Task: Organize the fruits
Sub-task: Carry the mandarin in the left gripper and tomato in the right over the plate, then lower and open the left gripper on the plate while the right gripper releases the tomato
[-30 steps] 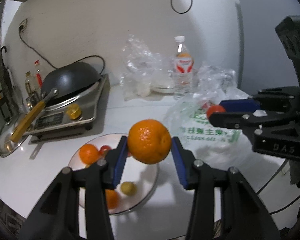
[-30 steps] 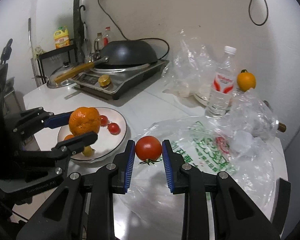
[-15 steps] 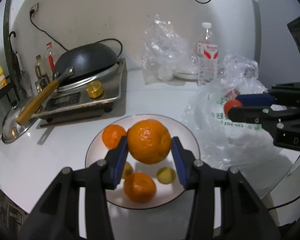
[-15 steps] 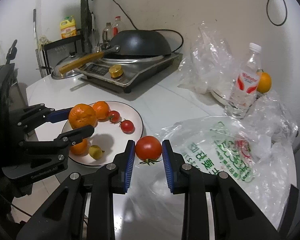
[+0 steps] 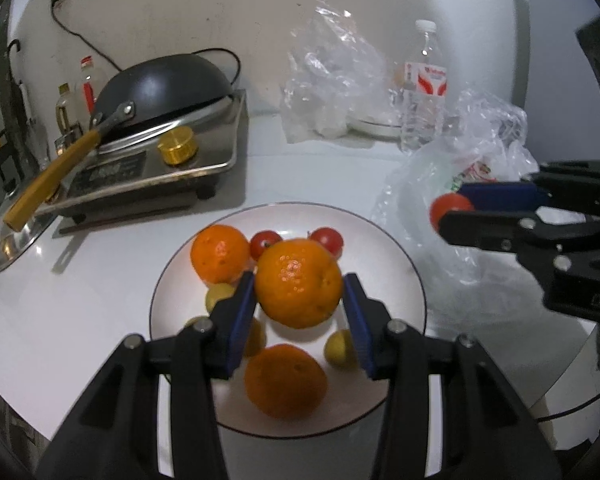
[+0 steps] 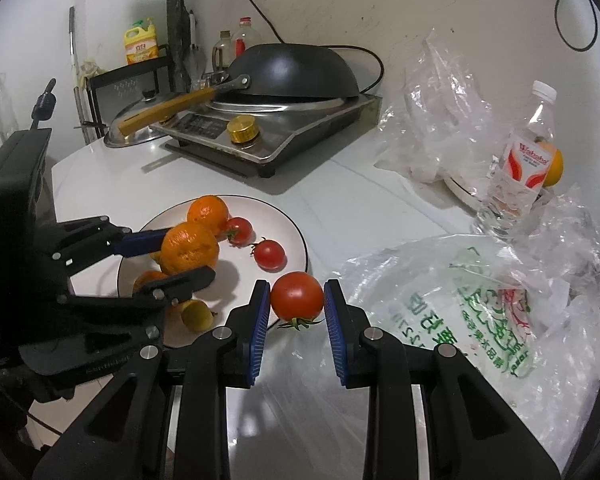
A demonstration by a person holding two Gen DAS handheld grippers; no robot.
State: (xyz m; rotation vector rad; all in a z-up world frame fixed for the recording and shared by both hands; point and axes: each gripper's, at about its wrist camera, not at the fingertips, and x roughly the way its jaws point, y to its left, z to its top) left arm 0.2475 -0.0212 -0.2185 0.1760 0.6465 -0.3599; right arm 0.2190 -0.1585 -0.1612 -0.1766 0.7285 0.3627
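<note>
White table (image 5: 100,288) is carrying everything. Induction cooker (image 6: 284,128) with upturned black wok (image 6: 296,68) is sitting at the back, wok handle pointing toward the table's left edge. Printed plastic bag (image 6: 479,304) is lying flat on the right side, water bottle (image 6: 519,164) standing upright behind it. White plate (image 5: 395,264) is sitting in front of the cooker, holding two oranges, two small tomatoes and a few small yellow-green fruits.

Left gripper (image 5: 300,292) is hovering over the plate's middle, pads clamped on a large orange (image 5: 298,283); orange is roundish, no clear long axis, raised above the other fruit.

Right gripper (image 6: 296,298) is hanging just beside the plate's right rim, at the bag's edge, pads clamped on a red tomato (image 6: 296,295); its green stem end is pointing down toward the camera.
</note>
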